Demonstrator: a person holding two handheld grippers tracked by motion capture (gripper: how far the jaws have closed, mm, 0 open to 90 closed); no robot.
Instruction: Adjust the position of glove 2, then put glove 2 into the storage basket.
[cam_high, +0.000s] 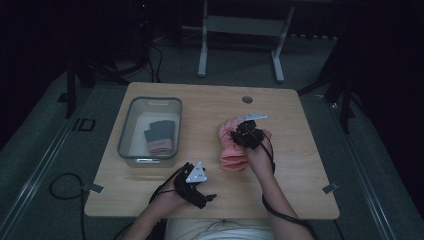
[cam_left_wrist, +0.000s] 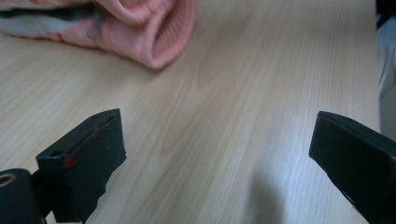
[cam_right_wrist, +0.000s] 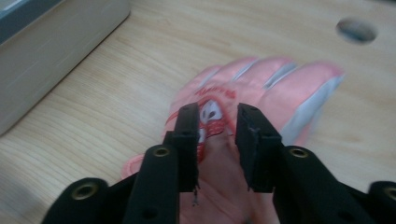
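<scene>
A grey bin (cam_high: 131, 116) holding folded dark and pink gloves (cam_high: 160, 137) is sitting at the left of the wooden table (cam_high: 300, 165), whose far edge is showing a round hole (cam_high: 247, 99).

Glove (cam_high: 233, 145) right of bin (cam_high: 150, 131)

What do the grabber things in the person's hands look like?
Both are black. The left gripper and right gripper each carry a grey three-cornered plate on top. Black cables trail back along bare forearms. The left one's blocky jaws bear small red marks.

The high view is dim, its surroundings nearly black; both gripper views are brighter, with soft, blurred far edges.
</scene>
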